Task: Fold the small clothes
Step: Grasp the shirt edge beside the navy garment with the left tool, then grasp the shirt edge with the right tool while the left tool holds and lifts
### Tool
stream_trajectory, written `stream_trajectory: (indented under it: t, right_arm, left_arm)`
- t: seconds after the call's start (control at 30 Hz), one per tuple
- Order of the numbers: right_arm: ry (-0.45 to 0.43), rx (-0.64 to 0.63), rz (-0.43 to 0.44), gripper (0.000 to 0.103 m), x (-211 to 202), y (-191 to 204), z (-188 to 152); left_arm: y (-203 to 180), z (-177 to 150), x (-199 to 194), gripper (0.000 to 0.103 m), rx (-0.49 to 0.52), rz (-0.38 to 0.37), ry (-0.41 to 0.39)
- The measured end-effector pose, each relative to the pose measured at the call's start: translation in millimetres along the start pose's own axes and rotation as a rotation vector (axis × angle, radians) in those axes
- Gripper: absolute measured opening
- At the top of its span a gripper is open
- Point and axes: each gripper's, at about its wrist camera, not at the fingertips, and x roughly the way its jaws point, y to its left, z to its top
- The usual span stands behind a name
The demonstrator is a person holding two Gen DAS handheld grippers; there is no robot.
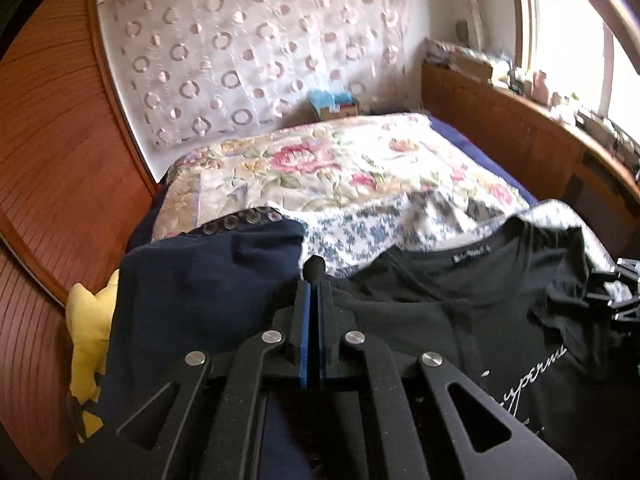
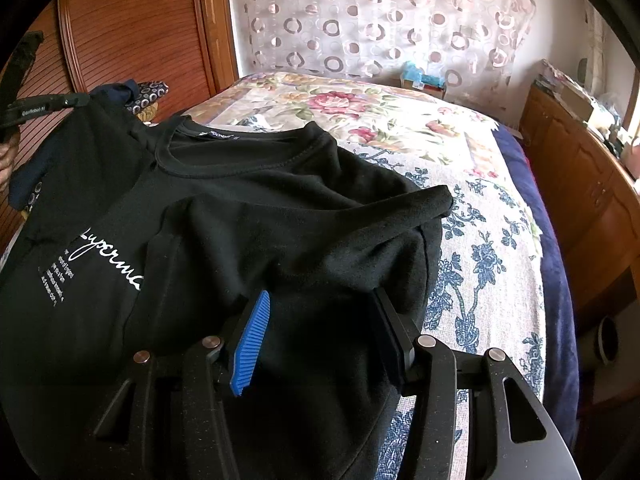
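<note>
Left tongs (image 1: 314, 280) clamped on black shirt (image 2: 248, 208) shoulder; right tongs (image 2: 320, 308) apart over sleeve. Advise: pinch the sleeve edge, fold squarely inward.

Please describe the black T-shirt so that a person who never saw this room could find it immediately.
Look at the bed with the floral bedspread that fills the room. On its near end lies the black T-shirt, neck hole toward the curtain. Unlike the plain navy garment beside it, it carries white handwritten-style lettering on the chest and a small label inside the collar.
</note>
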Motion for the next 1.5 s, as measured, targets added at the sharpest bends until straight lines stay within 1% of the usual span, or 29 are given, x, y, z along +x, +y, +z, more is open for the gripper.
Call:
stream_trajectory:
  t: [0.13,0.3,0.43,0.6,0.73,0.77,0.83,0.9,1.03,1.07,1.1,1.13,1.2,1.3,1.5]
  right_arm:
    - [-0.001,0.035,0.008,0.053,-3,-9,3]
    - [-0.008,0.073,-0.04,0.053,-6,-34,15]
    - [0.019,0.09,-0.067,0.053,5,-50,26]
    - [0.047,0.118,-0.057,0.053,27,-65,37]
    - [0.042,0.114,-0.044,0.052,40,-68,50]
    - [0.042,0.113,-0.038,0.049,43,-67,53]
    - [0.047,0.106,-0.029,0.046,47,-65,57]
    - [0.048,0.091,-0.025,0.038,50,-62,58]
    - [0.047,0.061,-0.021,0.026,49,-60,56]
    - [0.048,0.054,-0.008,0.015,50,-59,57]
    - [0.049,0.043,0.0,0.01,49,-58,56]
    - [0.048,0.026,-0.014,0.01,48,-55,57]
    - [0.029,0.017,-0.025,0.009,41,-52,57]
    - [-0.039,0.034,-0.048,0.009,19,-46,57]
    - [-0.197,0.017,-0.057,0.008,-46,-20,47]
  left_arm:
    - [3,-3,-5,0.004,-0.015,-0.027,-0.03]
    - [-3,-5,-10,0.004,-0.01,-0.059,-0.043]
    - [-5,-10,-14,0.004,-0.008,-0.084,-0.056]
    - [-6,-14,-19,0.004,0.003,-0.106,-0.063]
    - [-9,-18,-21,0.004,0.004,-0.113,-0.061]
    - [-9,-18,-21,0.004,0.004,-0.112,-0.06]
    - [-10,-20,-22,0.004,0.002,-0.113,-0.059]
    - [-10,-20,-22,0.004,0.004,-0.112,-0.059]
    - [-11,-22,-22,0.004,0.004,-0.114,-0.059]
    - [-12,-23,-23,0.004,0.004,-0.116,-0.061]
    - [-12,-25,-25,0.004,0.004,-0.118,-0.063]
    - [-13,-27,-27,0.004,0.004,-0.122,-0.066]
    - [-15,-32,-33,0.004,-0.001,-0.127,-0.071]
    - [-17,-39,-47,0.004,-0.001,-0.136,-0.084]
    - [-20,-58,-82,0.004,-0.002,-0.148,-0.122]
